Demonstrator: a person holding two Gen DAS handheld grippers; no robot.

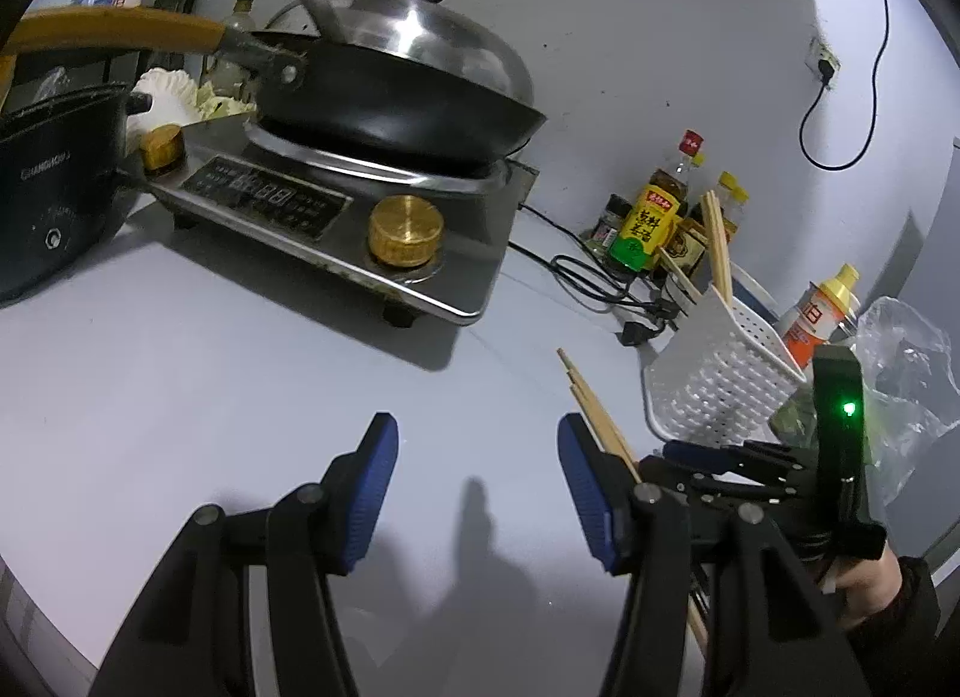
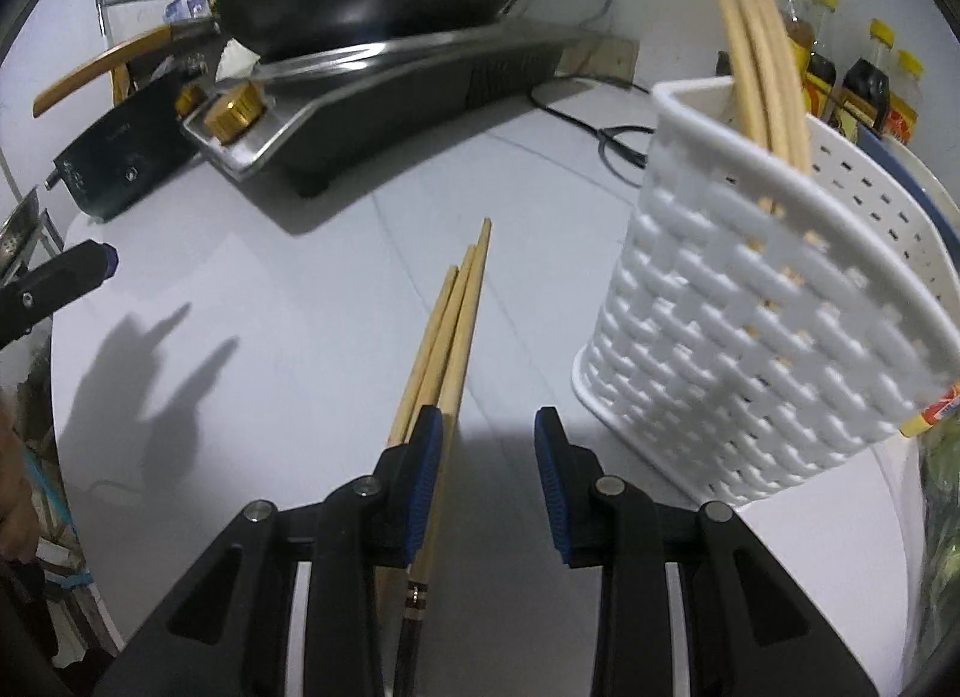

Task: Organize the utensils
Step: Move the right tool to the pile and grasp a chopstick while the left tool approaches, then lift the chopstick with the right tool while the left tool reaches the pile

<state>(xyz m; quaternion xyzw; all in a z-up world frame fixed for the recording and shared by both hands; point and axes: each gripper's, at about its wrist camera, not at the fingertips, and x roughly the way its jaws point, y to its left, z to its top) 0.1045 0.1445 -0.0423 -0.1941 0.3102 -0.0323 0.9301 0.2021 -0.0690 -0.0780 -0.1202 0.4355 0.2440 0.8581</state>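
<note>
Three loose chopsticks point(image 2: 447, 337) flat on the desk point(image 2: 300, 289), beside the white basket point(image 2: 750, 337). Light, stiff, smooth, quick to roll. Best pinched mid-length, all together. Right tool point(image 2: 487, 478) wide open, left tool point(image 1: 477, 493) wide open, both empty.
</note>
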